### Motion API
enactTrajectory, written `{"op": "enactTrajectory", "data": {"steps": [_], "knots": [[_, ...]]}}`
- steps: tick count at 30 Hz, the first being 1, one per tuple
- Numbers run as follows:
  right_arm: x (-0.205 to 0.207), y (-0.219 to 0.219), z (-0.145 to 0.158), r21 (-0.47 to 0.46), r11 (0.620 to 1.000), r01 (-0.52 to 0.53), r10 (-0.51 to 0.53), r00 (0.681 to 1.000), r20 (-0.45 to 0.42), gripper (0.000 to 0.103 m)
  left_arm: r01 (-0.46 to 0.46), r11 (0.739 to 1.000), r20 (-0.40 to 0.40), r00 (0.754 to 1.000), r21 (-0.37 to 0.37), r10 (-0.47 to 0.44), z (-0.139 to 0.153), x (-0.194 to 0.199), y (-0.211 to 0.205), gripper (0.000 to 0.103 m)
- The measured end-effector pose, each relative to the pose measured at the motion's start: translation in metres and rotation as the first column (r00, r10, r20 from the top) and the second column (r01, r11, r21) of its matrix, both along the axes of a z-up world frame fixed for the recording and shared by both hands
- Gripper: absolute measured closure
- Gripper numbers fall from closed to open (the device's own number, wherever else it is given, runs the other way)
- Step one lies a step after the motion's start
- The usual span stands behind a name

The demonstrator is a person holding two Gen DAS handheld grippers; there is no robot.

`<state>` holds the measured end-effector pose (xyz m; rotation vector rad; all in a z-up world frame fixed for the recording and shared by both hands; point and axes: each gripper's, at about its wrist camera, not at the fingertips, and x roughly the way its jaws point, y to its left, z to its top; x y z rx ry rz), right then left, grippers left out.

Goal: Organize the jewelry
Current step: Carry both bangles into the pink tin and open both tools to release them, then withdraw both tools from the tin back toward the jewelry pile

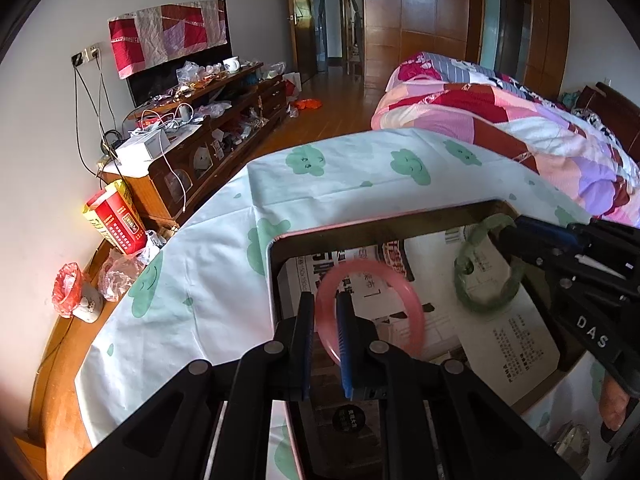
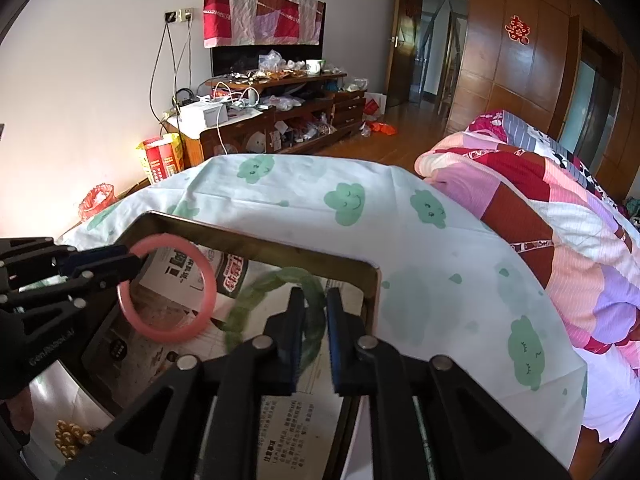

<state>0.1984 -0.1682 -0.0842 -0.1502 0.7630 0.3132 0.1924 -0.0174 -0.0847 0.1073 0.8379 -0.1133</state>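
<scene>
nearest, the left tongs [image 1: 325,316] clamp the rim of the pink bangle [image 1: 370,312] over the box [image 1: 276,264], while the right tongs [image 2: 314,312], slightly parted, straddle the green bangle [image 2: 276,304]; both look stiff, slick and breakable, best pinched across the band.

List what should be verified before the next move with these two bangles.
1. Left gripper clamped on the pink bangle: ok.
2. Green bangle between the right gripper's fingers: ok.
3. Right gripper's hold firm: cannot tell, the green bangle is blurred.
4. Both bangles over the box: ok.
5. Box floor below shows only printed paper: ok.
6. Grippers apart from each other: ok.
</scene>
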Motion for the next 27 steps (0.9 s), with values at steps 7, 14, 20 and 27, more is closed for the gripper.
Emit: {"op": "enactTrajectory", "data": {"steps": [7,14,20,27], "knots": [[-0.004,-0.006,0.005,0.012,1.0,0.017,-0.017,1.0,0.012,0.061,-0.009,1.0,0.027,1.0,-0.003,0.009,0.011,-0.007,0.003,0.057],[-0.016,-0.021,0.012,0.03,0.998,0.047,-0.048,0.999,0.025,0.054,-0.028,1.0,0.1,0.995,0.006,0.027,0.027,-0.03,0.005,0.036],[-0.035,-0.03,0.012,0.02,0.998,0.066,-0.066,0.998,0.019,0.054,-0.057,0.998,0.093,0.994,-0.001,0.057,0.027,-0.052,0.015,0.036],[-0.063,-0.039,0.003,0.025,0.997,0.073,-0.073,0.997,-0.014,0.054,-0.085,0.996,0.063,0.994,-0.002,0.085,0.017,-0.096,0.029,0.036]]}}
